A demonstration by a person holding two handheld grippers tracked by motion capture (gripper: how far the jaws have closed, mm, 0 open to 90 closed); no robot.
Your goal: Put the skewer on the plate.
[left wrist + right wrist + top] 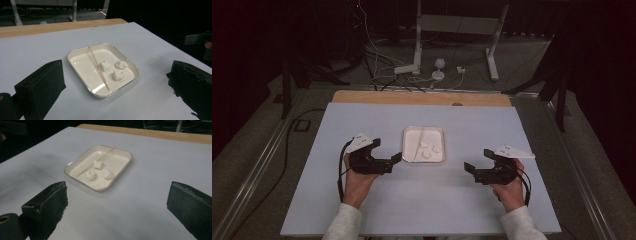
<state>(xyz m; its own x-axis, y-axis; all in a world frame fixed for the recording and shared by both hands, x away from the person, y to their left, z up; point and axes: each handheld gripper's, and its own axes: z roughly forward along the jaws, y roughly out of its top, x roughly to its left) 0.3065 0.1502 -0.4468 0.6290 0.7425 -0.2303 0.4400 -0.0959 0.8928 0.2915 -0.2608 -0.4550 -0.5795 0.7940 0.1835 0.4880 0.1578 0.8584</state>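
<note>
A white square tray (411,136) sits in the middle of the pale table. In it lie three small white lumps (104,65) and a thin wooden skewer (97,65) that rests slanted on the rim. My left gripper (388,151) hovers just left of the tray, open, with nothing between its jaws; in the left gripper view the tray (82,65) lies ahead between them. My right gripper (478,160) is held right of the tray, a little farther off, also open and empty. In the right gripper view the tray (117,161), skewer (105,153) and lumps (90,175) lie ahead.
The pale table top (422,200) ends at a wooden strip (422,97) along the far edge. Beyond it the floor holds cables and a white metal frame (457,25). Dark stands flank the table on both sides.
</note>
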